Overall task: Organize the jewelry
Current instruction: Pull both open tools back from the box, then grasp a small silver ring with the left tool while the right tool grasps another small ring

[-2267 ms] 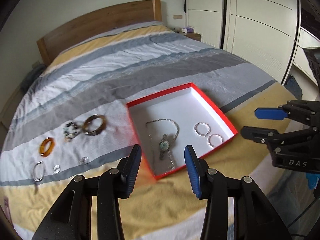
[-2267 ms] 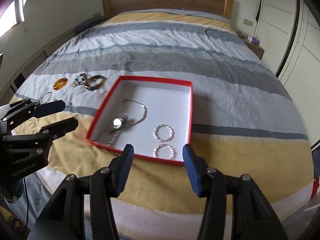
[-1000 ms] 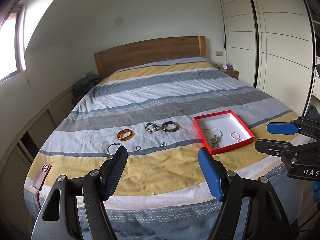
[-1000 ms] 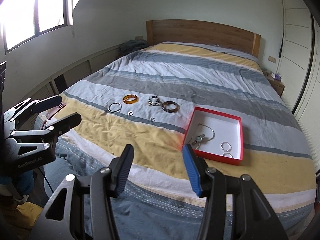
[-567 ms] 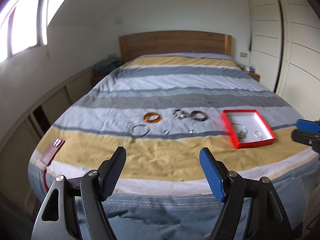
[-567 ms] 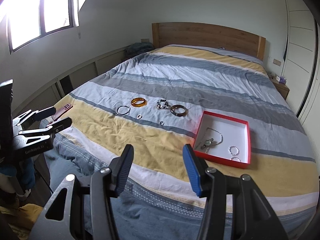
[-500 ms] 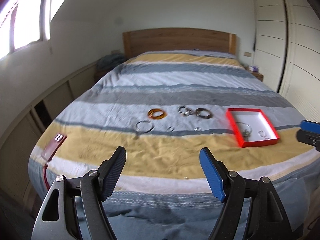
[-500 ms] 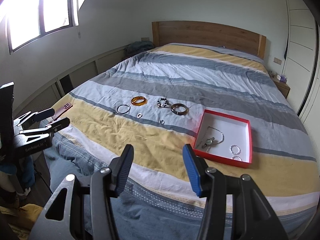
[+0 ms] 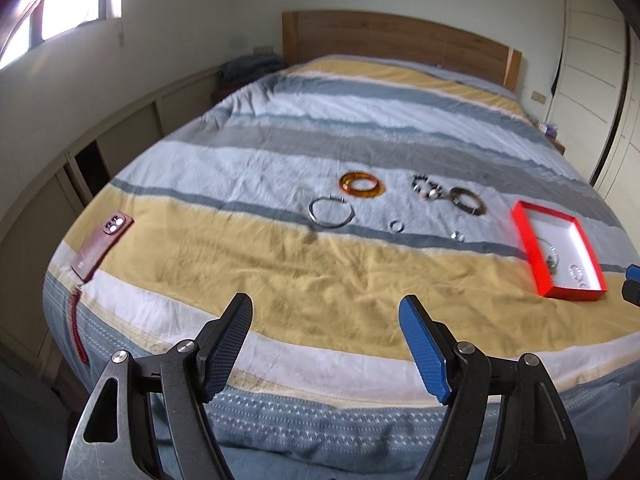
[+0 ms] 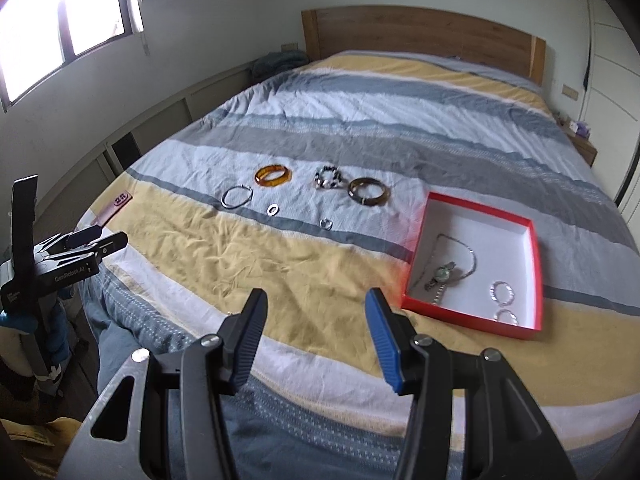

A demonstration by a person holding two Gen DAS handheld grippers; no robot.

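Note:
A red box (image 10: 534,236) with a white inside lies on the striped bed at the right; it also shows in the left wrist view (image 9: 532,248). It holds a watch (image 10: 442,274), a chain and two beaded rings (image 10: 502,292). On the bedspread lie an amber bangle (image 10: 273,175), a silver hoop (image 10: 237,197), a bead bracelet (image 10: 328,177), a brown bangle (image 10: 368,192) and two small rings (image 10: 273,209). My left gripper (image 9: 326,344) is open and empty near the bed's foot. My right gripper (image 10: 316,336) is open and empty, left of the box.
A dark red phone (image 9: 102,242) with a red cord lies at the bed's left front corner. A wooden headboard (image 10: 420,42) stands at the far end. Cupboards line the left wall, wardrobe doors (image 9: 596,80) the right.
Both grippers pulled far back from the box to the foot of the bed, then came a little closer. The left gripper's jaws opened wider.

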